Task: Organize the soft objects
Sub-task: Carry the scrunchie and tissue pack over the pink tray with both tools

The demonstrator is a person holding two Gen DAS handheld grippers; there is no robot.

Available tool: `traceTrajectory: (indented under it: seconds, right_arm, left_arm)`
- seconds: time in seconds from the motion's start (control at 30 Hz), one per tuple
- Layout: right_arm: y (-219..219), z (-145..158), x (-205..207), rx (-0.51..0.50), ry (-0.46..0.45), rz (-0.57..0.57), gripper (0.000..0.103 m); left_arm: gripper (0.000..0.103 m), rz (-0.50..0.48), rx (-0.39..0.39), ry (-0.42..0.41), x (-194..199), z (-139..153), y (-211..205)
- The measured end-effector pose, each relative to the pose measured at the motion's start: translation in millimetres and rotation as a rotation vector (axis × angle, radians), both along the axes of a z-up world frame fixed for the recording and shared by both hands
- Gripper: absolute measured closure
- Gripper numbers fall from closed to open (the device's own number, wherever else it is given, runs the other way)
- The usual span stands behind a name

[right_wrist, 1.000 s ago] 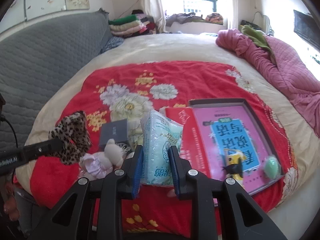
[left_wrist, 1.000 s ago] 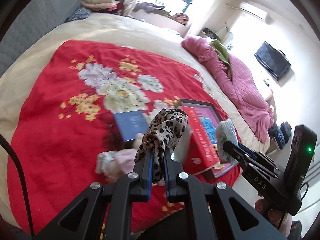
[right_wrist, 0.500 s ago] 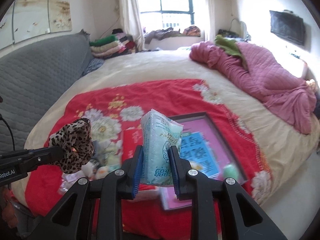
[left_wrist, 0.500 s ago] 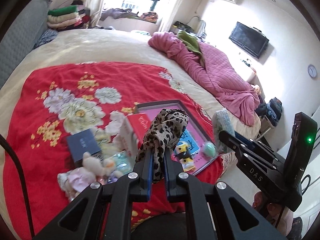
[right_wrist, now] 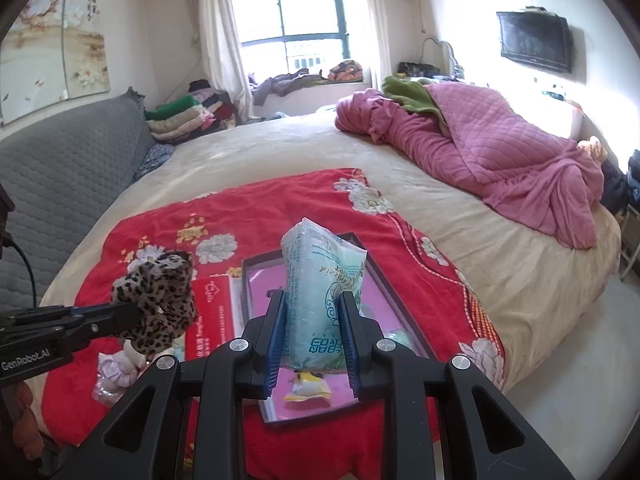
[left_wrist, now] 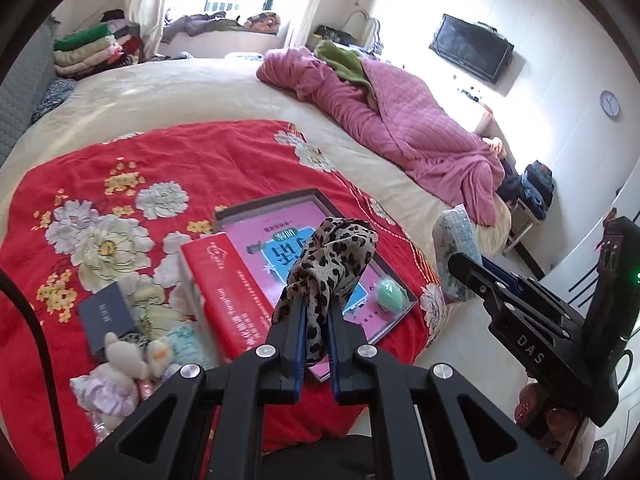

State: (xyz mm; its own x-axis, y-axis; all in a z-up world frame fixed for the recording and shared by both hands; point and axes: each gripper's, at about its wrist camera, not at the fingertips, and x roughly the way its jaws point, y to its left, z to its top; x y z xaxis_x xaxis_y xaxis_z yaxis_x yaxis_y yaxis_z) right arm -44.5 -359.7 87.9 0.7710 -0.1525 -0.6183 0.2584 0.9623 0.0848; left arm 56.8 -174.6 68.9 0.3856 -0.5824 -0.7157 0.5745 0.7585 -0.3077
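My left gripper (left_wrist: 316, 308) is shut on a leopard-print scrunchie (left_wrist: 332, 256), held in the air over the pink-lined box lid (left_wrist: 276, 208) on the red blanket. In the right wrist view the same scrunchie (right_wrist: 160, 304) shows at the left, on the left gripper's tips. My right gripper (right_wrist: 314, 308) is shut on a pale green tissue pack (right_wrist: 320, 292), upright above the lid (right_wrist: 372, 256). In the left wrist view that pack (left_wrist: 456, 248) hangs past the bed's edge. A mint green sponge (left_wrist: 388, 290) lies in the lid. A plush toy (left_wrist: 120, 360) lies at the blanket's near left.
A red box (left_wrist: 228, 292) leans beside the lid, a small dark blue box (left_wrist: 106, 318) lies left of it. A pink quilt (right_wrist: 480, 148) is heaped on the bed's right side. Folded clothes (right_wrist: 180, 118) are stacked at the back. The floor (right_wrist: 580, 360) lies to the right.
Both grippers have risen and swung right across the bed with their loads, from over the toys and blue box to over the box lid. Grips are unchanged.
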Motion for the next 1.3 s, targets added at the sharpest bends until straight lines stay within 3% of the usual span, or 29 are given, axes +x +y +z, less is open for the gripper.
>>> traceTrajectory:
  seconds: [0.6, 1.3]
  right_arm:
    - [-34, -51, 14, 0.058, 0.071, -0.024, 0.076]
    - [-48, -124, 47, 0.08, 0.193, 0.014, 0.076]
  left_arm:
    - [0.093, -0.043, 0.132, 0.062, 25, -56, -70]
    - [0.093, -0.083, 0.235, 0.13, 39, -109, -106]
